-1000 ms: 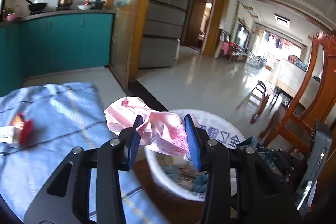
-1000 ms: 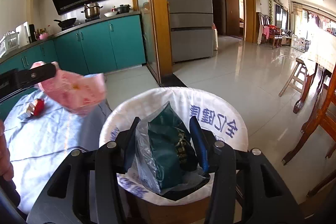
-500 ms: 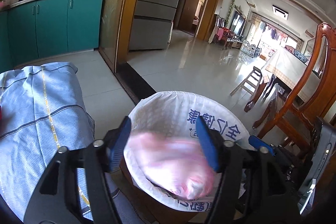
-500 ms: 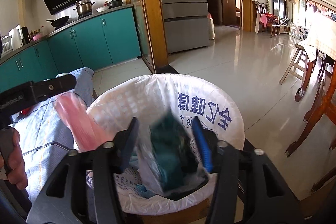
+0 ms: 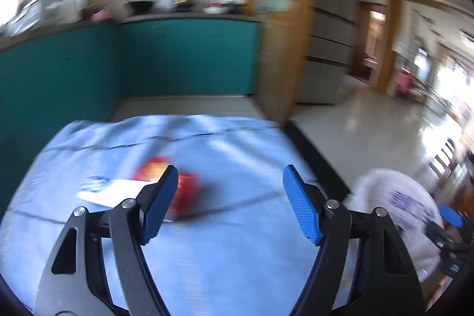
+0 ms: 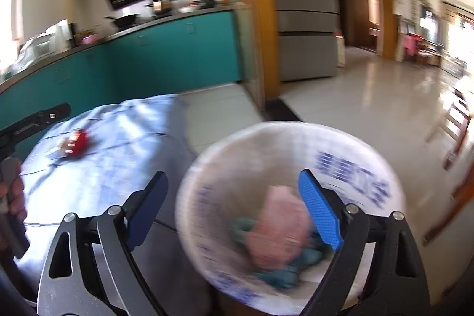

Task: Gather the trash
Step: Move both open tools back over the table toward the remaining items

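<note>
Right wrist: right gripper (image 6: 234, 209) opening, empty, over bin (image 6: 349, 138); left gripper (image 5: 229, 205) opening, empty.

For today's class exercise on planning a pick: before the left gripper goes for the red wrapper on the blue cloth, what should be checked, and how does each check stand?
1. Left gripper empty, jaws opening: ok.
2. Right gripper empty, jaws opening: ok.
3. Pink wrapper inside the trash bin: ok.
4. Red wrapper lying on the blue cloth, unobstructed: ok.
5. Red wrapper centred between the left fingers: not ok, it sits left of centre.
6. Wrapper's exact shape: cannot tell, blurred.
</note>
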Available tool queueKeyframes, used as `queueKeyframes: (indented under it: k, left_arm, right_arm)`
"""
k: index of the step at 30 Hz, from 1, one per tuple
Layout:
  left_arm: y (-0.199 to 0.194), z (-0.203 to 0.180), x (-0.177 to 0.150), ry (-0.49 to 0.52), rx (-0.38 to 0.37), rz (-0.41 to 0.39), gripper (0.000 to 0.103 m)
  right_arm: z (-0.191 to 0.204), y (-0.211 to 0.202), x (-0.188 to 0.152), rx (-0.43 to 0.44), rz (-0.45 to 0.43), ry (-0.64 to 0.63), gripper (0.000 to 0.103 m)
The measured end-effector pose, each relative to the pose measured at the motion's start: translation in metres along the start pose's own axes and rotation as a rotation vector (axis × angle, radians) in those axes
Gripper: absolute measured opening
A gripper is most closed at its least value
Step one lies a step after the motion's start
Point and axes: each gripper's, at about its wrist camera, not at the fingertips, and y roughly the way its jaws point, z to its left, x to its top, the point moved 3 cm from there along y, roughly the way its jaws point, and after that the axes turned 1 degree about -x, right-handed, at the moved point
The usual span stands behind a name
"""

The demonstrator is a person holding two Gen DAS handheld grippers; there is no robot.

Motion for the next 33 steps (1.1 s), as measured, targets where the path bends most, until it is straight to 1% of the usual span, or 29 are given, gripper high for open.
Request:
queueKeyframes:
  k: [3, 4, 5, 6, 7, 9, 11, 12, 13, 14, 17, 20, 22, 24, 26, 30, 33]
  left_arm:
    - [0.020, 0.063, 0.016, -0.106, 0.085, 0.049, 0.075]
    - [0.027, 0.076, 0.019, -0.127, 0.113, 0.058, 0.075]
    - [0.038, 0.090, 0.023, -0.149, 0.155, 0.077, 0.075]
    - [0.047, 0.099, 0.026, -0.162, 0.180, 0.092, 0.075]
    - [0.061, 0.113, 0.026, -0.175, 0.213, 0.127, 0.075]
    - [0.083, 0.125, 0.024, -0.180, 0.247, 0.188, 0.075]
    - [0.103, 0.132, 0.020, -0.171, 0.247, 0.257, 0.075]
    - [0.112, 0.133, 0.016, -0.147, 0.253, 0.305, 0.074]
    - [0.118, 0.132, 0.012, -0.125, 0.253, 0.335, 0.070]
    - [0.116, 0.131, 0.006, -0.111, 0.249, 0.351, 0.067]
    - [0.103, 0.138, -0.011, -0.078, 0.241, 0.361, 0.064]
    - [0.082, 0.146, -0.028, -0.066, 0.183, 0.375, 0.064]
    - [0.058, 0.149, -0.040, -0.054, 0.126, 0.379, 0.063]
    - [0.032, 0.157, -0.048, -0.034, 0.101, 0.365, 0.063]
    - [0.009, 0.168, -0.049, -0.034, 0.102, 0.338, 0.063]
    - [-0.035, 0.203, -0.044, -0.079, 0.146, 0.259, 0.063]
    - [-0.049, 0.223, -0.040, -0.121, 0.161, 0.227, 0.064]
  right_arm:
    - [0.035, 0.010, 0.014, 0.061, 0.003, -0.048, 0.089]
    - [0.054, 0.014, 0.019, 0.094, 0.005, -0.067, 0.089]
    - [0.064, 0.016, 0.022, 0.111, 0.005, -0.076, 0.089]
    - [0.080, 0.018, 0.025, 0.131, 0.004, -0.094, 0.089]
    - [0.089, 0.019, 0.028, 0.138, 0.002, -0.106, 0.089]
    - [0.114, 0.025, 0.032, 0.154, 0.000, -0.143, 0.089]
    - [0.133, 0.034, 0.034, 0.170, 0.009, -0.161, 0.089]
    - [0.142, 0.039, 0.036, 0.185, 0.018, -0.166, 0.089]
    - [0.150, 0.045, 0.036, 0.197, 0.029, -0.170, 0.089]
    - [0.155, 0.049, 0.037, 0.205, 0.036, -0.172, 0.089]
    - [0.175, 0.063, 0.042, 0.237, 0.052, -0.182, 0.089]
    - [0.192, 0.080, 0.051, 0.262, 0.063, -0.196, 0.089]
    - [0.206, 0.096, 0.056, 0.298, 0.090, -0.201, 0.089]
    - [0.225, 0.113, 0.056, 0.340, 0.126, -0.222, 0.089]
    - [0.243, 0.126, 0.054, 0.363, 0.155, -0.239, 0.090]
    - [0.282, 0.154, 0.051, 0.397, 0.211, -0.281, 0.096]
    - [0.308, 0.178, 0.046, 0.362, 0.237, -0.342, 0.098]
